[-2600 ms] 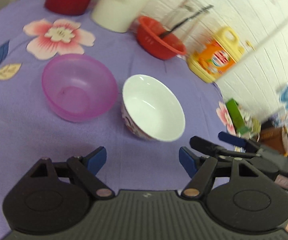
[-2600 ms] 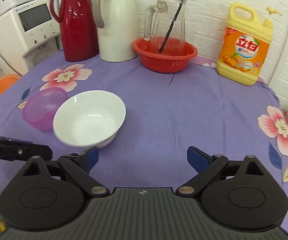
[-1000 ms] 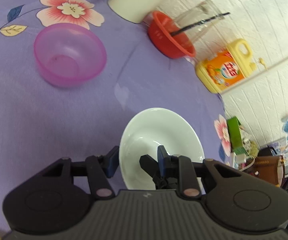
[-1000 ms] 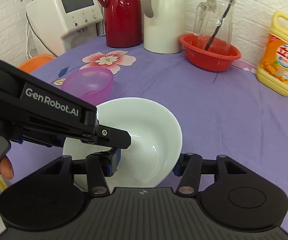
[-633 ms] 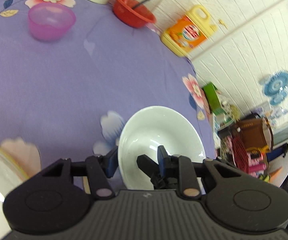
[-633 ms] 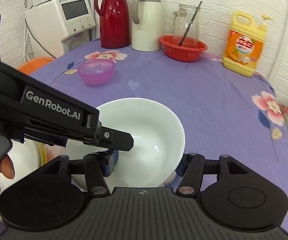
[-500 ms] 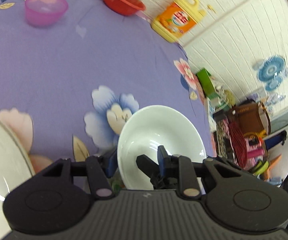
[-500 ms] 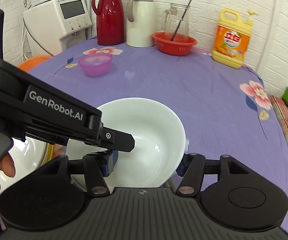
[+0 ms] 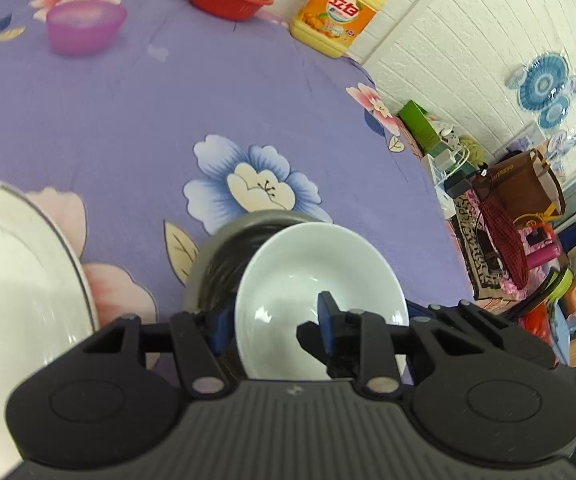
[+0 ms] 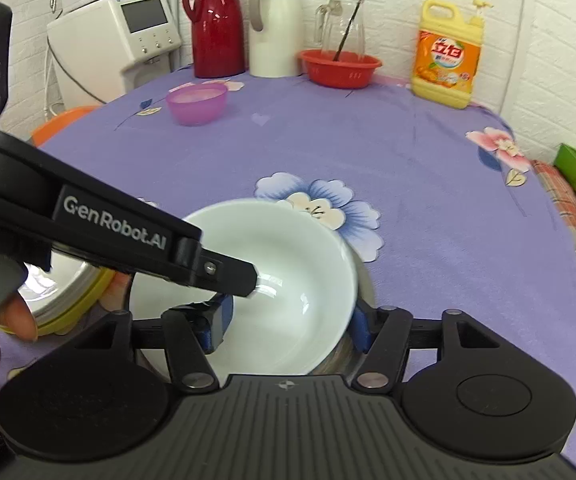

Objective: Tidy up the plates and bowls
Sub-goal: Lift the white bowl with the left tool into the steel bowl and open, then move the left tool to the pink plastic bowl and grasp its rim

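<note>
A white bowl (image 9: pixel 319 276) (image 10: pixel 288 256) rests inside a dark grey bowl (image 9: pixel 212 252) (image 10: pixel 364 276) near the table's front edge. My left gripper (image 9: pixel 274 320) straddles its left rim, one pad outside and one inside. Its jaws are opening and look just off the wall. In the right wrist view its upper finger (image 10: pixel 224 270) reaches into the bowl from the left. My right gripper (image 10: pixel 288 324) stands over the bowl's near side. Its jaws are opening wide and press on nothing. A pink bowl (image 9: pixel 84 26) (image 10: pixel 196 102) sits far back.
A large white plate (image 9: pixel 16 280) (image 10: pixel 68 292) lies at the near left. At the back stand a red basket (image 10: pixel 339 66), a yellow detergent bottle (image 10: pixel 447 60), a red flask (image 10: pixel 218 24), a white jug (image 10: pixel 274 28) and a glass pitcher. The table's edge drops at the right.
Both grippers brought the white bowl from beside the pink bowl back to the near edge, and it now sits in the grey bowl. The right jaws have spread wider.
</note>
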A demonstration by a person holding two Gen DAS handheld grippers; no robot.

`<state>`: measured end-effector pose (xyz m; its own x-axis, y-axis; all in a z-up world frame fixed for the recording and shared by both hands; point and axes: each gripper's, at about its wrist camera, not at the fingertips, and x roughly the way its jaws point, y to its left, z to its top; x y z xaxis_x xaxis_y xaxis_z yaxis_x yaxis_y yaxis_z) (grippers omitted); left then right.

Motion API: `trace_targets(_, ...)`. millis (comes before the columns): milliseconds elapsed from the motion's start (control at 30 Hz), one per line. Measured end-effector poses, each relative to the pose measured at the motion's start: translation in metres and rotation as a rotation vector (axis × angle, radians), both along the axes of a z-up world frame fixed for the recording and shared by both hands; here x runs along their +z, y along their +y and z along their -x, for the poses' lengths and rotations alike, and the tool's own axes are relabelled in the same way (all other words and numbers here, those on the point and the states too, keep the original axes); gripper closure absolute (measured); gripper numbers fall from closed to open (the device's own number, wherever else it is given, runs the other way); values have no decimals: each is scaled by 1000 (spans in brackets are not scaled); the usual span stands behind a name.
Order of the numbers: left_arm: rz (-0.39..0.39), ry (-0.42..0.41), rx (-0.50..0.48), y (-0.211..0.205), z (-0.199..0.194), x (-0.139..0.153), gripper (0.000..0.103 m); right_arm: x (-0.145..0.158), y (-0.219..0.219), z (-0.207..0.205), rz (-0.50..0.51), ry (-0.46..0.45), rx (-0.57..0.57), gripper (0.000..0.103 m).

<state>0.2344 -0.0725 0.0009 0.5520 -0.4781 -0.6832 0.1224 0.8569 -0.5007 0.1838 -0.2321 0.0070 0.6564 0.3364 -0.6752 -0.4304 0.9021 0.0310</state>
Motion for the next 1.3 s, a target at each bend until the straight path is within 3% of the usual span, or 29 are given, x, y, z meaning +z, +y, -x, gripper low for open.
trace_targets(33,-4,-12,3,1,0,2,57,1,-2,2,-5,-2,-16,1)
trace_targets(100,-10,-50,-3,5,1,9,49,4,-7,3,-35,-7,-27,0)
trace_targets(333,-90,-170,8,22,9,33,32,15,-17,4,-42,-61,-72,0)
trace_targets(567,-261,-280,77,47,5,47,28,10,-19,-6,-80,-25,-67,0)
trace_targets(833,-298,-328,145,87,-13,61,28,8,-16,-29,-120,54,-83,0)
trace_targets(1300,-452,-447,282,154,-41,73,28,26,27,-89,-131,73,-38,0)
